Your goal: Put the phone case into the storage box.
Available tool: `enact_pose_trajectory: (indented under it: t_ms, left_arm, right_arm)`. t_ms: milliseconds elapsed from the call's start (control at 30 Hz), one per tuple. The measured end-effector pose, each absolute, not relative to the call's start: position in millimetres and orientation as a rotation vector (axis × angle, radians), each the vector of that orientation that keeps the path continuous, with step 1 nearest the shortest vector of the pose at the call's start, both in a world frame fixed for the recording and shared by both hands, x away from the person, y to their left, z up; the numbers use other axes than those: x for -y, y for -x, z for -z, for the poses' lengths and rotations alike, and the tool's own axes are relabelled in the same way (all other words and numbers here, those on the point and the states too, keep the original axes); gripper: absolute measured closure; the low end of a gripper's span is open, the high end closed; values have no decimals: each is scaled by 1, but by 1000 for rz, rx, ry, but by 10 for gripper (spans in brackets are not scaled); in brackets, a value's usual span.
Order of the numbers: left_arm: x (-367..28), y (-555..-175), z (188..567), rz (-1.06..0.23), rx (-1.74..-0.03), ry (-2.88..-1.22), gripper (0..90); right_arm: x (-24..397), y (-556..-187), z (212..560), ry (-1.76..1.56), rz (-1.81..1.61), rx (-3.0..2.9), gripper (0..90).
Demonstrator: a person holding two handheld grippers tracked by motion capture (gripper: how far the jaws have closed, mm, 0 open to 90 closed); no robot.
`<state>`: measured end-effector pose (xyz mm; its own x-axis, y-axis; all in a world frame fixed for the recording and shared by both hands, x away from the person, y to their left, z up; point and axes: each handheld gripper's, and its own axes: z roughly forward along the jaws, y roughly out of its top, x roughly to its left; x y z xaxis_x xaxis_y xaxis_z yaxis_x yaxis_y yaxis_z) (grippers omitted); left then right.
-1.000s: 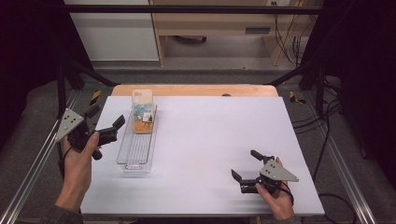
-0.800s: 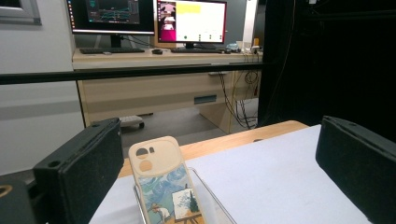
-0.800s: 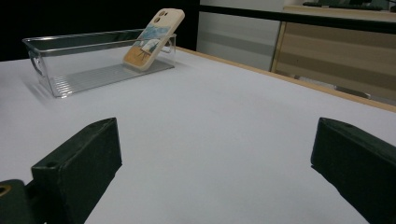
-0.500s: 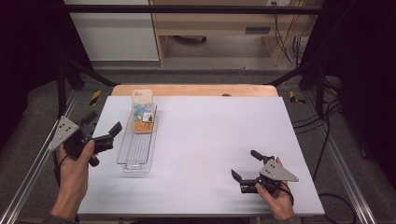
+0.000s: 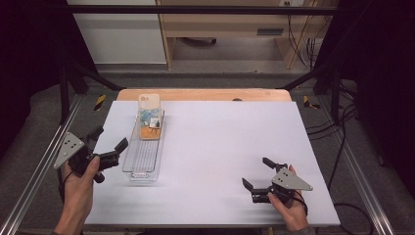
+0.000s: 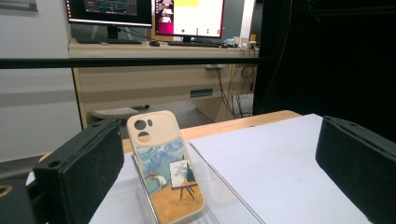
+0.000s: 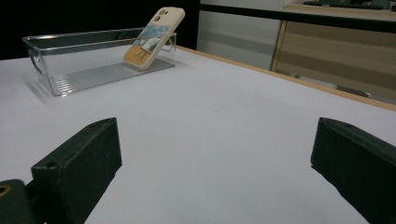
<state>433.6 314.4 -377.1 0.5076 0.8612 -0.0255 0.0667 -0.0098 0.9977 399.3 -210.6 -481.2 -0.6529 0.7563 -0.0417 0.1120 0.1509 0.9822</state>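
Observation:
A cream phone case (image 5: 149, 116) with a painted picture leans tilted against the far end of a clear plastic tray (image 5: 143, 156); it also shows as the phone case (image 6: 166, 168) and the phone case (image 7: 154, 38). My left gripper (image 5: 108, 138) hangs open just left of the tray's near half, holding nothing. My right gripper (image 5: 258, 173) rests open near the table's front right, far from the clear tray (image 7: 88, 60), with nothing between its jaws.
The white table top (image 5: 220, 147) has a wooden strip along its far edge (image 5: 205, 94). Metal frame rails run along both sides. Behind stands a wooden desk (image 6: 154, 79) with monitors.
My left gripper has drawn back toward the front left, away from the tray, and stays open. The right gripper has not moved.

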Motion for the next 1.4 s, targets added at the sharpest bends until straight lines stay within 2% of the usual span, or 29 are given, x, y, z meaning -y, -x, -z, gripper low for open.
enact_pose_trajectory:
  t_ms: [900,1400]
  left_arm:
    - [-307,-413,408,-745,-789,-1495,8]
    - [-317,-407,422,-740,-799,-1475,11]
  right_arm:
    - [210,-399,482,-822,-1537,-1897,20]
    - [209,-399,482,-819,-1533,-1904,20]
